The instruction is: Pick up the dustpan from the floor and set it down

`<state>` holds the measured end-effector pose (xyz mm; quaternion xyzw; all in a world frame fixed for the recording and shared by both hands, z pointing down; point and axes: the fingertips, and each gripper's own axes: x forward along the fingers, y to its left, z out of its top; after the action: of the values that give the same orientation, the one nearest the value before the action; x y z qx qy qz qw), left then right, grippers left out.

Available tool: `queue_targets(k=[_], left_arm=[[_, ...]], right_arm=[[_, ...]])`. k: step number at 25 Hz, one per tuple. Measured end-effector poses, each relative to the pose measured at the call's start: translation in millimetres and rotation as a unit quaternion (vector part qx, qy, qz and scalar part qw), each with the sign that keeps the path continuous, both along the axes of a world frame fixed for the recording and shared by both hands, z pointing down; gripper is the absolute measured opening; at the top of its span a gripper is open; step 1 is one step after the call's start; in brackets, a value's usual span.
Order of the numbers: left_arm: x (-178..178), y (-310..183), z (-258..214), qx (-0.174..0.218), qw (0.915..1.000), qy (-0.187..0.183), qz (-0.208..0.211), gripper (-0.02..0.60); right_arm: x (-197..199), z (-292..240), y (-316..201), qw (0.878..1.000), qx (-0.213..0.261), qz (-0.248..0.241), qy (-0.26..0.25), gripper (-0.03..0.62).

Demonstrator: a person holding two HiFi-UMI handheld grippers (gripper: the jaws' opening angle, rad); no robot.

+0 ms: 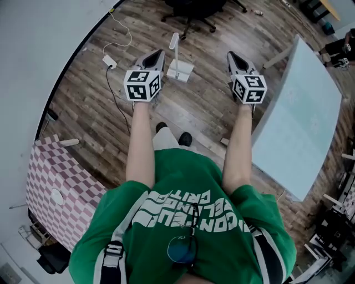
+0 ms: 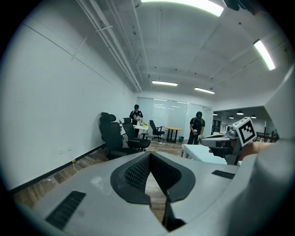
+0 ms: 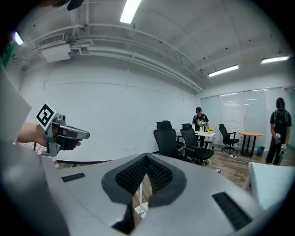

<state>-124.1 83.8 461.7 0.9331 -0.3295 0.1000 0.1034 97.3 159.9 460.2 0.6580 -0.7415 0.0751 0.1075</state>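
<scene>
The white dustpan (image 1: 181, 71) stands upright on the wood floor (image 1: 100, 100), its long handle pointing up; it sits just ahead of the person's shoes (image 1: 173, 133), between the two outstretched arms and clear of both tools. The left tongs (image 1: 157, 54) are clenched with nothing in them; the right tongs (image 1: 232, 56) are likewise clenched and empty. A pale table (image 1: 302, 111) stands just beside the right arm; an office chair (image 1: 191, 11) sits beyond the dustpan.

the white dustpan (image 1: 178, 67) is standing on the wood floor (image 1: 94, 100), long handle upright, sitting ahead of and between my left gripper (image 1: 158, 54) and my right gripper (image 1: 232, 56).
</scene>
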Motion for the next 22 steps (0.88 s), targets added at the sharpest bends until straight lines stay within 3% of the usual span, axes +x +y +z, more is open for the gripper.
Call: queue_targets(k=[3, 9, 17, 22], left_arm=[[9, -8, -5, 0.019, 0.9994, -0.023, 0.015, 0.003], [22, -51, 1, 0.012, 0.9998, -0.014, 0.012, 0.003], [72, -133, 8, -0.006, 0.9993, 0.000, 0.038, 0.003], [83, -192, 11, -0.022, 0.9990, 0.011, 0.037, 0.003]], right_arm=[[-5, 1, -8, 1.000, -0.005, -0.002, 0.008, 0.008], [12, 5, -37, 1.000, -0.002, 0.005, -0.010, 0.008], [54, 10, -119, 1.000, -0.018, 0.018, -0.010, 0.008], [57, 19, -178, 0.999, -0.032, 0.009, -0.012, 0.008]])
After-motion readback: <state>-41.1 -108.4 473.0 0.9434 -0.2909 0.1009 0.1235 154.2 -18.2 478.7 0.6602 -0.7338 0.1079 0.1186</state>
